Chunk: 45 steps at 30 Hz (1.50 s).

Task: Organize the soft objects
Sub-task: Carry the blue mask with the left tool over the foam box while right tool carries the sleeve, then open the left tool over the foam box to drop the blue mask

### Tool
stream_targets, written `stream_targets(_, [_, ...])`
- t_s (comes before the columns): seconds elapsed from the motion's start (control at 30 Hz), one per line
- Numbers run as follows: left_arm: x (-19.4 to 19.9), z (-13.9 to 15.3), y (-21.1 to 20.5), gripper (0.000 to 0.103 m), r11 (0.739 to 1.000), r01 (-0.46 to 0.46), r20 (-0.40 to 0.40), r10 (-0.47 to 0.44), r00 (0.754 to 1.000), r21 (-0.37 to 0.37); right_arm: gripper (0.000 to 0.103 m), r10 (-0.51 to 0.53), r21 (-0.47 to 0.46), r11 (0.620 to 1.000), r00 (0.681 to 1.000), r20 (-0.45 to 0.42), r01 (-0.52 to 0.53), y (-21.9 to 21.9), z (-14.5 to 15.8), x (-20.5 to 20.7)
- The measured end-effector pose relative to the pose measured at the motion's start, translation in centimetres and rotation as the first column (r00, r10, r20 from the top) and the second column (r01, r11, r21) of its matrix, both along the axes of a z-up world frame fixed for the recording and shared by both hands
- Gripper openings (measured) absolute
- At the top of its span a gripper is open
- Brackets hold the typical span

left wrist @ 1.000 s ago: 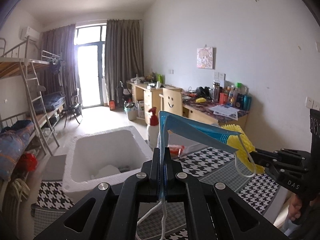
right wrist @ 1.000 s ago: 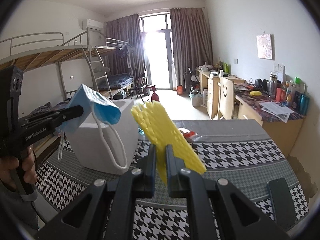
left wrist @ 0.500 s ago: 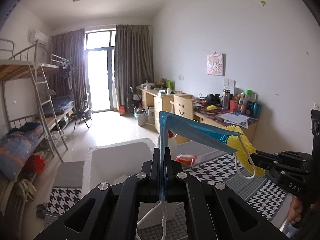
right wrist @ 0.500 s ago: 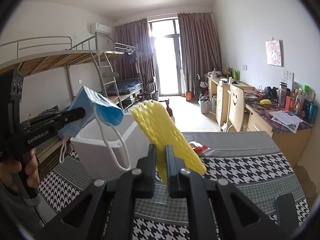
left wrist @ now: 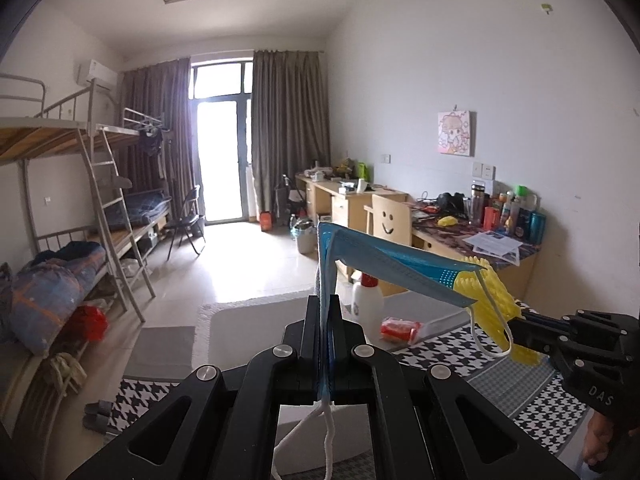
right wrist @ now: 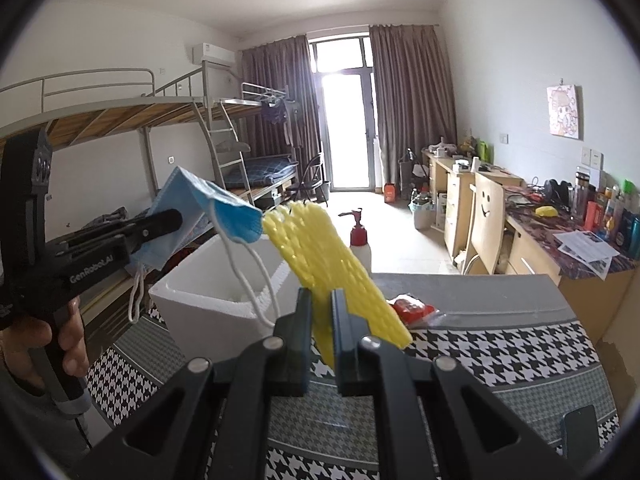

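Note:
My left gripper (left wrist: 324,304) is shut on a blue face mask (left wrist: 384,264), whose white ear loops dangle below. From the right wrist view the same mask (right wrist: 208,204) sticks out of the left gripper (right wrist: 172,218) above a white foam box (right wrist: 224,304). Between the closed fingers of my right gripper (right wrist: 320,300) stands a yellow foam net sleeve (right wrist: 328,264), tilted up and to the left. In the left wrist view that sleeve (left wrist: 496,300) touches the mask's far corner, with the right gripper (left wrist: 520,328) behind it. The foam box (left wrist: 248,324) lies just beneath the left gripper.
The table wears a black-and-white houndstooth cloth (right wrist: 500,352). On it stand a white pump bottle with a red top (right wrist: 360,244) and a red packet (right wrist: 412,308). A dark phone (right wrist: 580,432) lies at the near right. Desks, a chair and bunk beds line the room.
Both grippers have risen a little with their loads, so the foam box and table sit lower in each view. The mask and the yellow sleeve stay gripped and now meet at their tips.

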State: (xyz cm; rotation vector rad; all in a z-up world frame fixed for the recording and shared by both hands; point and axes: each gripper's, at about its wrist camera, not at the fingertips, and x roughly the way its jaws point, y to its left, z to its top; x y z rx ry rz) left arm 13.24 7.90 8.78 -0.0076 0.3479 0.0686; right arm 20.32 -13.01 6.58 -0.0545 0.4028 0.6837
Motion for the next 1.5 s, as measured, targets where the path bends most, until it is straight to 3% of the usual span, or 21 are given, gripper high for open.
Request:
stream_targets(0.47, [2.9,-1.1,2.9,0.003,0.993,-0.12,-0.056,0.119,0.991,-0.016,0.012,0.023,-0.011,1.0,0.999,-0.029,-0.024,2.3,0.3,1.4])
stream_targets(1.0, [6.0,-3.7,5.0,0.005,0.985,-0.17,-0.164,0.163,0.973,-0.027,0.012,0.051,-0.037,0.998,0.998,-0.038,-0.052,3.9,0.2,1.7])
stream_targets(1.1, [6.3,-4.2,5.6,0.021,0.982,-0.184,-0.192,0.172,0.966,-0.048,0.012,0.056,-0.044,0.997,0.998,-0.039,-0.058,4.1,0.1,1.9])
stream_targets(1.17, [6.2,-4.2,5.6,0.066,0.98,-0.189,-0.189,0.175,0.966,-0.057,0.012,0.058,-0.048,0.997,0.998,-0.04,-0.06,4.2,0.1,2.1])
stream_targets(1.23, [5.5,-3.9,5.9,0.08,0.977,-0.198,-0.162,0.184,0.97,-0.075,0.012,0.058,-0.052,0.997,0.997,-0.043,-0.061,4.4,0.0,2.2])
stream_targets(1.37, [4.9,-3.5,5.7,0.098,0.976,-0.207,-0.147,0.195,0.97,-0.068,0.012,0.06,-0.055,0.997,0.997,-0.049,-0.062,4.5,-0.1,2.6])
stream_targets(1.5, [4.6,-3.4,5.2,0.102,0.978,-0.203,-0.146,0.195,0.97,-0.04,0.012,0.068,-0.058,0.996,0.996,-0.052,-0.071,4.9,0.0,2.8])
